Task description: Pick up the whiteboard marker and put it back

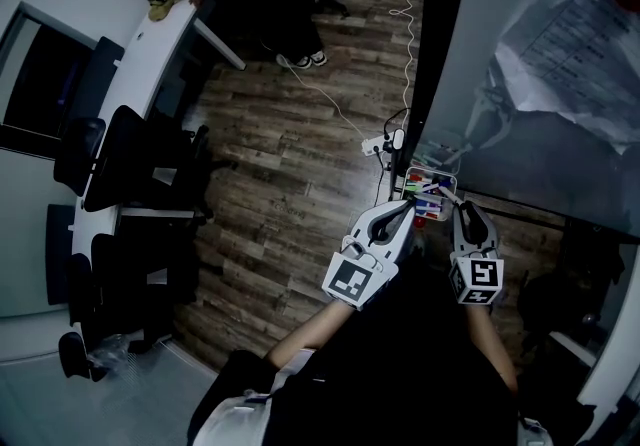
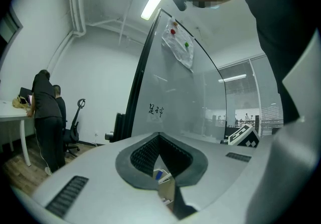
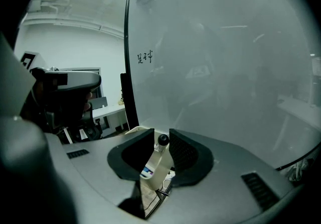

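A white whiteboard marker (image 3: 156,162) with a black tip stands upright between the jaws of my right gripper (image 3: 161,136), and the pads close on its sides. In the head view the right gripper (image 1: 457,204) is at the right edge of a small marker tray (image 1: 447,177), which is fixed low on the whiteboard (image 1: 520,84) and holds several coloured markers. My left gripper (image 1: 406,206) points at the tray's left side. In its own view the left gripper (image 2: 159,137) has its pads meeting at the tip, with nothing between them.
A black frame post (image 1: 438,54) edges the whiteboard, and a plastic-covered sheet (image 1: 575,34) is pinned up on it. On the wood floor are a power strip (image 1: 382,144) and a white cable. A long desk (image 1: 150,54) with office chairs (image 1: 140,169) stands to the left. A person (image 2: 46,117) stands there.
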A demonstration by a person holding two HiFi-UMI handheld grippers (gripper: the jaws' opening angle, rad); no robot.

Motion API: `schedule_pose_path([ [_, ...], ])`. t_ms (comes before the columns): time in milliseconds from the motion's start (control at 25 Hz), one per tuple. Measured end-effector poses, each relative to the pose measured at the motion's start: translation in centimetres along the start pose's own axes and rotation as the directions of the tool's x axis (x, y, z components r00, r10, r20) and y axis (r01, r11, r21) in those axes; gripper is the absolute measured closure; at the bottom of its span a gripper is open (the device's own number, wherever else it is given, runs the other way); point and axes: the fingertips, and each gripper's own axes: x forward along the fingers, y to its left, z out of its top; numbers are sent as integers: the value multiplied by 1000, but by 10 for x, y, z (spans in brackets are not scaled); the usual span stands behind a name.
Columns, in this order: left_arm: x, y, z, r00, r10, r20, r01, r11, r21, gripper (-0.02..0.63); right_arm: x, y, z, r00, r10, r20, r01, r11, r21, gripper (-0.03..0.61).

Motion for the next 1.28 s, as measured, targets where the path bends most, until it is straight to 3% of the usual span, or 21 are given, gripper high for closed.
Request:
schedule_pose_path([
  [760, -26, -14, 7, 999, -27, 43, 26, 1000, 8, 606, -33, 7, 7, 996, -57, 73, 60, 998, -35, 500],
  [1000, -43, -19, 6, 998, -35, 42, 34, 999, 13, 606, -46, 16, 8, 992, -82, 96, 85, 996, -31, 561],
  [1280, -63, -23, 9, 998, -46, 53, 46, 999, 4, 606, -67, 34, 16, 988, -87, 132, 90, 996, -21, 565],
])
